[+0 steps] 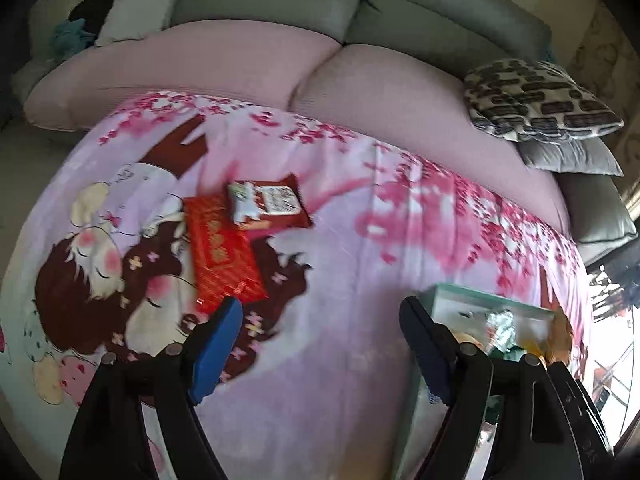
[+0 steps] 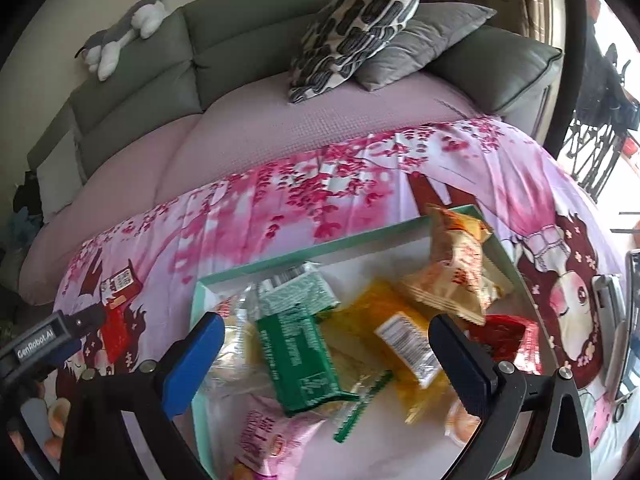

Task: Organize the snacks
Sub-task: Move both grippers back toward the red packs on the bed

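Note:
A table under a pink cartoon cloth [image 1: 344,264] holds two loose snacks: a flat red packet [image 1: 224,248] and a dark red and white packet [image 1: 272,202] that touches its far end. My left gripper [image 1: 320,312] hovers open just short of the red packet, with nothing between its fingers. On the right stands a teal-rimmed box [image 2: 320,248] with several snacks, among them a green packet [image 2: 300,352], a yellow one [image 2: 400,340] and an orange one [image 2: 456,264]. My right gripper [image 2: 326,324] is wide open above them, its pads clear of the packets.
Behind the table runs a grey sofa with a pink cover [image 1: 240,56]. A patterned pillow [image 2: 360,20] and a grey pillow [image 2: 420,44] lie at its right end, and a plush toy [image 2: 124,32] sits on the backrest. A window with railings [image 2: 596,148] is at far right.

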`<action>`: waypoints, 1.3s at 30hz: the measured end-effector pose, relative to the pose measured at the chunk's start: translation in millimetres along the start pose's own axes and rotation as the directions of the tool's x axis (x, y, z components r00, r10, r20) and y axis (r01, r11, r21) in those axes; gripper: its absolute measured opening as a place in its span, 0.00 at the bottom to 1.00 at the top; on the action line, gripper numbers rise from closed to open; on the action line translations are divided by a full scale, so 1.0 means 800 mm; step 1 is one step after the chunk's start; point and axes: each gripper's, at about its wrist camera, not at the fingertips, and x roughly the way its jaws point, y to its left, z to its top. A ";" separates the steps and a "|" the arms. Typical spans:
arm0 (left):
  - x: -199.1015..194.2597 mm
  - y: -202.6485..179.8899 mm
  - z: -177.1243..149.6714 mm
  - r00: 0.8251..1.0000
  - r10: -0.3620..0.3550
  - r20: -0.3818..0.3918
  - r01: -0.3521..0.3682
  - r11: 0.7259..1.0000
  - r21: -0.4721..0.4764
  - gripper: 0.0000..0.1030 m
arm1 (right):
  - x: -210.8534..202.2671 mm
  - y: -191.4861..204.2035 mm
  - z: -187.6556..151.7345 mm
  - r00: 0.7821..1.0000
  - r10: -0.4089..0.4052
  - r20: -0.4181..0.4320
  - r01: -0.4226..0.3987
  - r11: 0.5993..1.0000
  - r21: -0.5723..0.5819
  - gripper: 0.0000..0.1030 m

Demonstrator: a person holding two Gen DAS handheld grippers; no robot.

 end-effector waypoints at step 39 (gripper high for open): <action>0.036 0.183 0.041 0.999 0.036 0.015 -0.032 0.973 -0.228 0.93 | 0.029 0.198 -0.005 0.989 0.146 -0.014 -0.145 0.963 -0.225 1.00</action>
